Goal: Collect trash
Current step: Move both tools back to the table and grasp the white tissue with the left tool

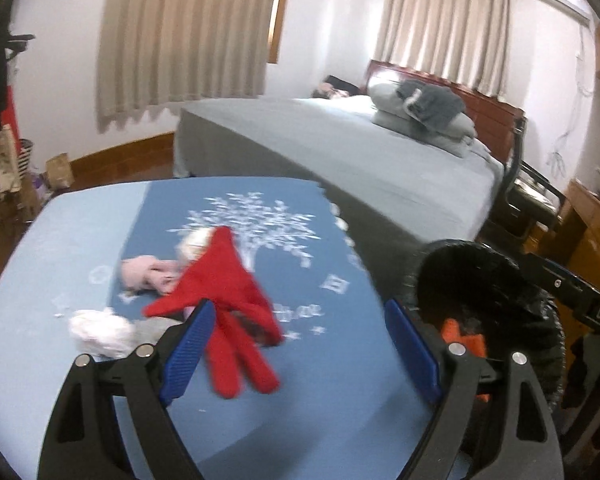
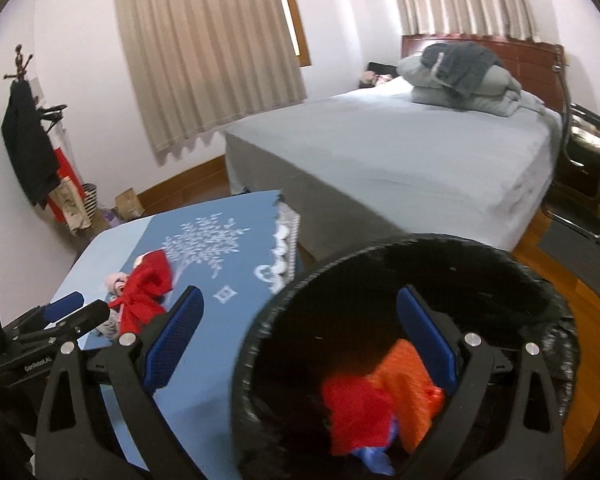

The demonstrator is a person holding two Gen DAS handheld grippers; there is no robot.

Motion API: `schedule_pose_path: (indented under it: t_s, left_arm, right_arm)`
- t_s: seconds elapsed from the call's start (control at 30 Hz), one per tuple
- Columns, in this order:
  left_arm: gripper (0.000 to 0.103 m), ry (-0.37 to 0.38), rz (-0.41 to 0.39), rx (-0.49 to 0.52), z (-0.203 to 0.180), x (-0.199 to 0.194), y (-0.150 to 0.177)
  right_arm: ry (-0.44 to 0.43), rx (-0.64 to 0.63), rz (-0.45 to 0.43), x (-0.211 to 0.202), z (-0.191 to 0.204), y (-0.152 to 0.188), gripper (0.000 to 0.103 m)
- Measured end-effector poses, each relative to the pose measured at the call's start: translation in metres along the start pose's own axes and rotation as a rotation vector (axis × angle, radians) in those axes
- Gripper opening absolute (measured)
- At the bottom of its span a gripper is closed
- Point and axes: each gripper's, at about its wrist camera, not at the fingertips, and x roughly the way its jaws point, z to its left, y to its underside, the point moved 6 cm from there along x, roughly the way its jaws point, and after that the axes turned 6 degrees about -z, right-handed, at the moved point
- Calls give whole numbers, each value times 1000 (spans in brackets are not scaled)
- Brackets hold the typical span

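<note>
While my left gripper (image 1: 298, 344) hangs released over the table, my right gripper (image 2: 298, 340) gapes empty above the bin.

Near the middle of the blue tablecloth (image 1: 332, 400) lies a red plastic scrap (image 1: 228, 300), limp, light and probably slick; I'd pinch its bunched middle. Pink paper (image 1: 144, 274) and a white tissue wad (image 1: 98, 330) sit beside it, toward the left edge. Off the right edge, the black-lined bin (image 2: 556, 308) holds red and orange scraps (image 2: 376, 404).

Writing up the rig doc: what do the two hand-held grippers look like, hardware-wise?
Both match: the left hand-held gripper and right hand-held gripper have matte black plastic linkage arms with triangular cut-outs, silver round pivot pins, and flat ribbed blue finger pads. Seen from the right wrist, the left unit's black body carries white lettering, too blurred to read reliably. No cables or sleeves visible.
</note>
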Motion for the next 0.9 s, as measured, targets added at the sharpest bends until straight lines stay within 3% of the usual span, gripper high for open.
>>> schedule_pose_path:
  t_s: [0.27,0.53,0.9]
  left_arm:
    - [82,-150,-18,-67,76,-8,4]
    - [76,-278,21,-124,140,-3,25]
    - [75,-287,68,-157,160,15,39]
  right_arm:
    - [-79,-43,20,29,51,2,95]
    - [-134,-80,45,53,93,11,95]
    - [-160,-120,90,69,116,26,95]
